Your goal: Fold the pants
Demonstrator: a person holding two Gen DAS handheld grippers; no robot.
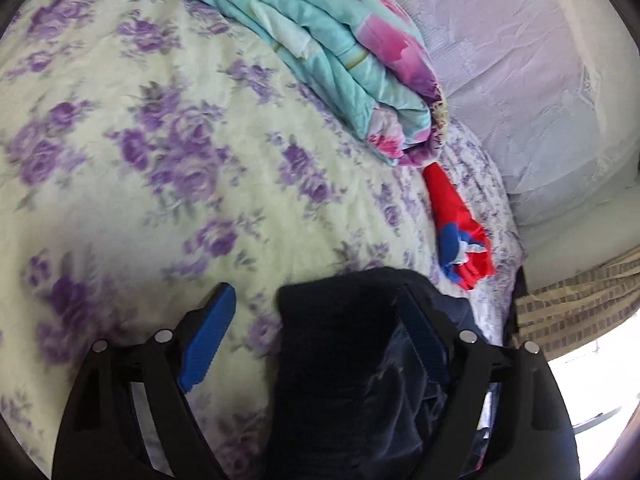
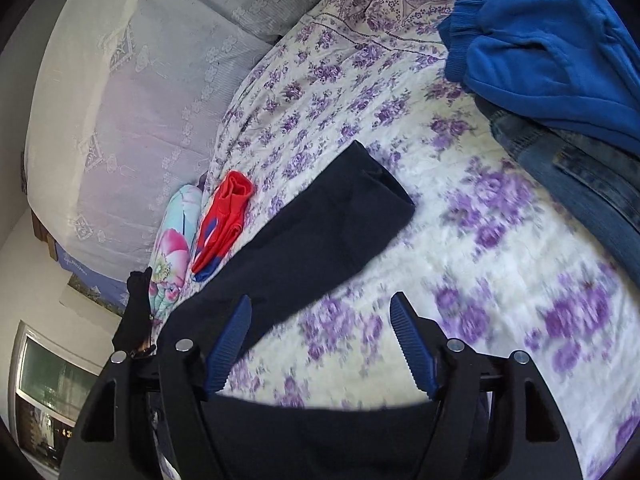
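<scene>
The dark navy pants lie on the floral bedspread. In the right wrist view one leg runs diagonally from the near left up to a squared cuff edge at mid-bed, and another dark fold of cloth crosses the near edge below the fingers.

The right gripper has its blue fingers spread wide with only bedspread between them. Its left finger lies over the edge of the pant leg, pinching nothing.

The left gripper is also wide open. A bunched mound of pants rises between its fingers and covers much of the right one, but the fingers do not clamp it.

Open bedspread stretches left and far of the left gripper. To the right lie a red and blue garment and a folded teal-pink quilt. A blue sweatshirt on jeans crowds the far right in the right wrist view.
</scene>
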